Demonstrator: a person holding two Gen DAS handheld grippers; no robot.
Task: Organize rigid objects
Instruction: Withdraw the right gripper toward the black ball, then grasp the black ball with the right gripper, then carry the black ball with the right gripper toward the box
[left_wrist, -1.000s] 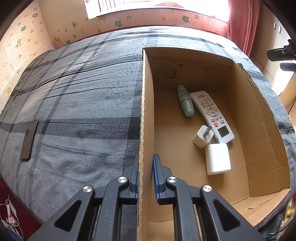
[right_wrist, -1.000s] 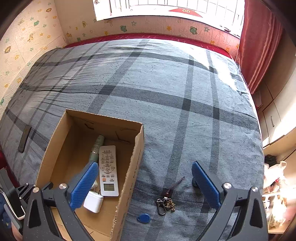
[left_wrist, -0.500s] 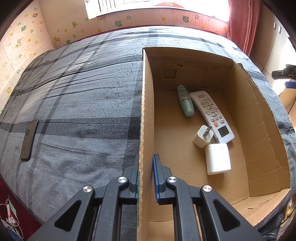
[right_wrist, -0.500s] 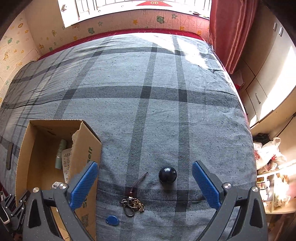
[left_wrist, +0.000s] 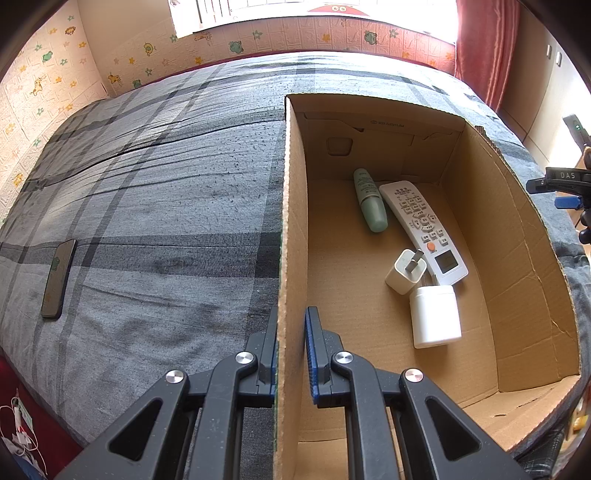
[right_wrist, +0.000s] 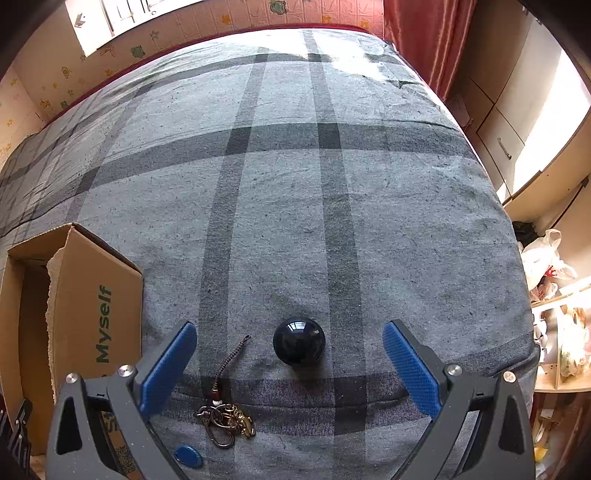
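Two grippers are working this grey plaid bed (right_wrist: 295, 206). My left gripper (left_wrist: 291, 332) is clamping the near left wall of the cardboard box (left_wrist: 291, 229), one pad pressing outside the wall and one inside, so I am holding the box firmly. Inside the box, four items are lying toward the right side: a green tube (left_wrist: 369, 201) at the far end, a white remote control (left_wrist: 424, 229) just beside it, a white charger plug (left_wrist: 404, 271) touching the remote's near end, and a white jar (left_wrist: 436, 317) lying nearest. A dark phone (left_wrist: 57, 278) is resting on the bed, well to the left of the box.

My right gripper (right_wrist: 290, 356) is hanging wide open over the bed to the right of the box, gripping nothing. A glossy black ball (right_wrist: 299, 340) is sitting on the cover between my fingers, touching neither pad. A key bunch with a braided cord (right_wrist: 226, 417) is lying just left of the ball, and a blue tag (right_wrist: 187, 456) is resting at its near side.
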